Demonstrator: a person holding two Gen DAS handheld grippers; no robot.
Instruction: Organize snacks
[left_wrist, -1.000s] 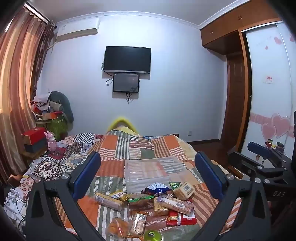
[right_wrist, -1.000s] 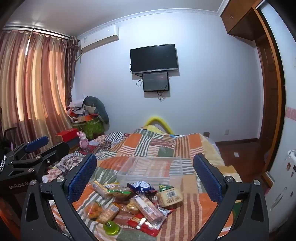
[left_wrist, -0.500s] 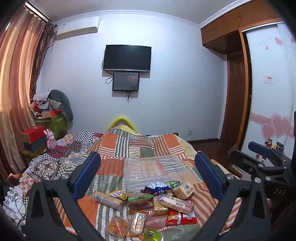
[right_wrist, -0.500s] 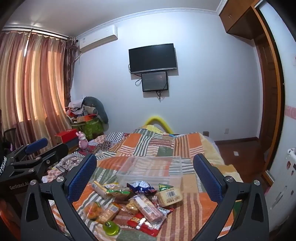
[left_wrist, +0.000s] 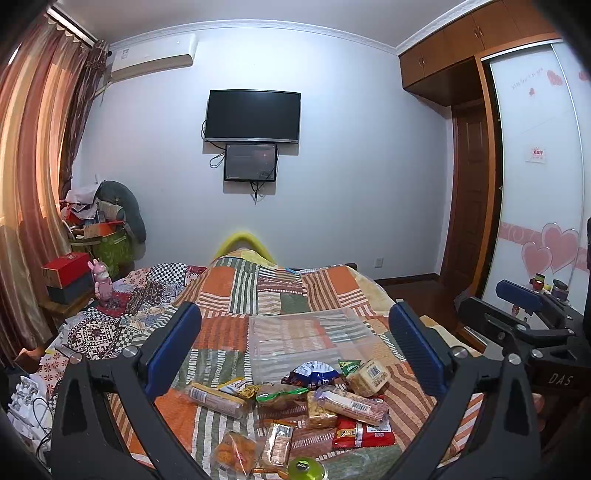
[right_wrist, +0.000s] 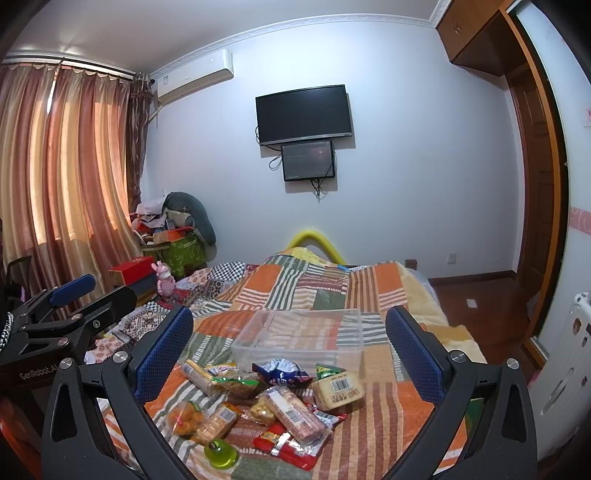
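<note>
The bed (left_wrist: 236, 295), under a patchwork quilt, fills the middle and lower part of both views. Against the picture from a second ago, almost nothing has changed: the left view has crept a little upward and the right view a little to one side, and no packet has shifted. I judge that the sorting has not begun.

The bin (right_wrist: 301, 338), a clear plastic box, sits at the centre of the frame on the quilt, open-topped and empty as far as can be seen. The snacks (right_wrist: 266, 402) lie in a loose heap just below it in the frame, the nearest packets touching or nearly touching its front wall. Among them are a long pink wafer pack (right_wrist: 297, 411), a pale block with a barcode (right_wrist: 338, 389) at the heap's right, a blue bag (right_wrist: 282, 371) against the bin, a red pack (left_wrist: 362, 434) low in the heap, and a small green jelly cup (right_wrist: 221, 453) at the lower edge.

The left gripper (left_wrist: 295, 350) hangs above the heap with its jaws wide and nothing between them. The right gripper (right_wrist: 290, 354) is likewise spread wide and empty, framing bin and heap. Each gripper shows at the edge of the other's view, well apart.

The likely next move is a descent onto one packet at the top of the heap.
</note>
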